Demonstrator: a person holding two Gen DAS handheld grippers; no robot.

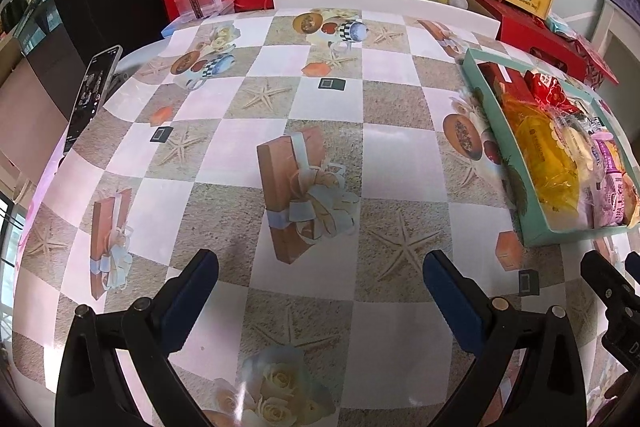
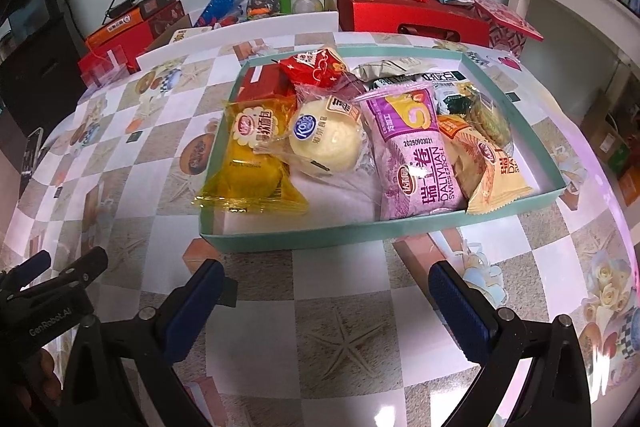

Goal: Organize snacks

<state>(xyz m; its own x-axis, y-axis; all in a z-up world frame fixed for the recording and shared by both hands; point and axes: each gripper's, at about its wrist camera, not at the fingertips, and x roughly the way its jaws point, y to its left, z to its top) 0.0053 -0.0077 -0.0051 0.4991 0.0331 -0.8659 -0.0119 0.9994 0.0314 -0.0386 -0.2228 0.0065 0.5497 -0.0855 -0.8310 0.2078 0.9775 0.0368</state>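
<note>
Both grippers, left gripper [image 1: 320,279] and right gripper [image 2: 326,285], hang spread and empty above glossy checkered tablecloth [image 2: 340,307]; crinkly purple Swiss-roll packet [image 2: 414,155] fills shallow teal cardboard tray [image 2: 320,237].

Both wrist views look low across the table [image 1: 320,147], sharing the teal tray [image 2: 280,241].

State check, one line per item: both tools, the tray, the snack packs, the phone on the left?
left tool: open, empty, over bare tablecloth.
right tool: open, empty, just short of the tray.
teal tray: lidless, upright, full of snacks.
yellow bread pack: sealed, lying over the tray's near-left wall.
purple swiss roll pack: sealed, inside the tray.
round bun pack: sealed, inside the tray.
phone: propped up, screen lit.
</note>
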